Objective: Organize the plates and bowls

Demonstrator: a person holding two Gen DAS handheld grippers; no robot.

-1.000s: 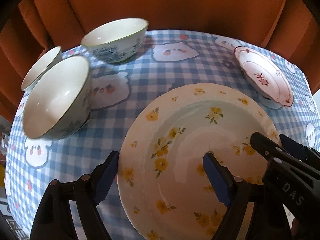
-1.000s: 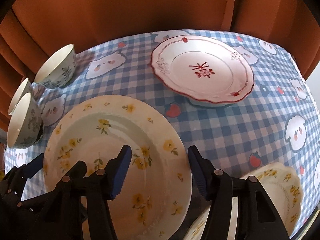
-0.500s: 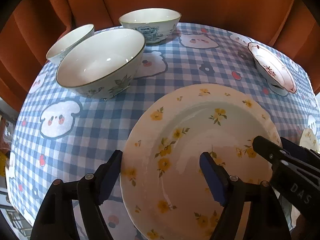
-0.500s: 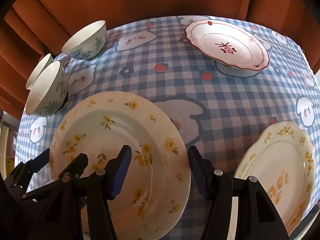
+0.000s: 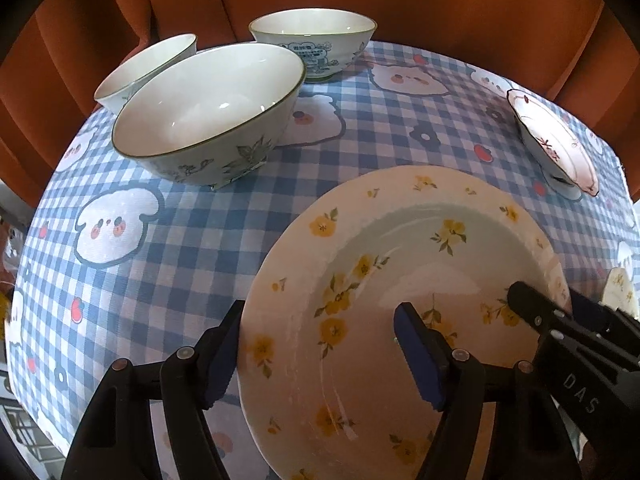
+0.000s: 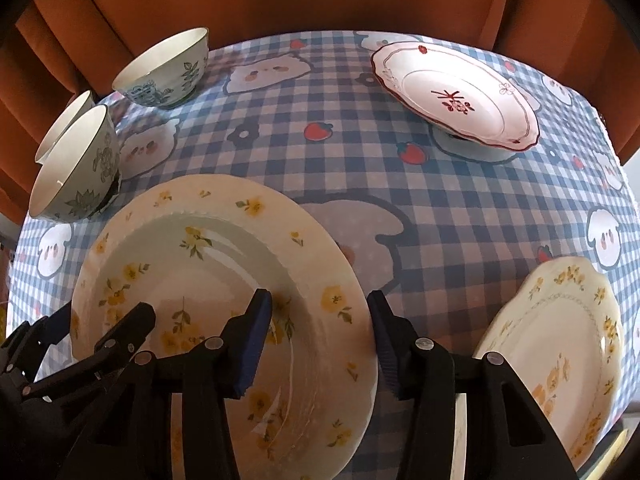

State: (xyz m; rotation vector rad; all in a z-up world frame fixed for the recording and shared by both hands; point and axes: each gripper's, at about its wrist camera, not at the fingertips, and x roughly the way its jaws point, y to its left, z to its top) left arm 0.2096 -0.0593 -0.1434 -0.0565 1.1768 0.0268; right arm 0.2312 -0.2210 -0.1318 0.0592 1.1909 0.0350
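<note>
A large cream plate with yellow flowers lies low over the checked tablecloth. My left gripper straddles its left rim, one finger outside the edge and the other over the well. Its jaws are closing, and the pads do not press the rim. My right gripper straddles the right rim in the same way, closing too, with the rim between its fingers and a gap left. Each gripper shows in the other's view, the right gripper and the left gripper.
Three green-rimmed bowls stand at the far left: a big bowl, a small bowl and a patterned bowl. A red-trimmed plate sits at the back right. A second yellow-flowered plate lies at the near right edge. Orange fabric backs the table.
Both grippers moved toward the near side with the flowered plate still between them. The bowls grew nearer, the red plate receded, and the second yellow plate came into view. Both jaws narrowed.
</note>
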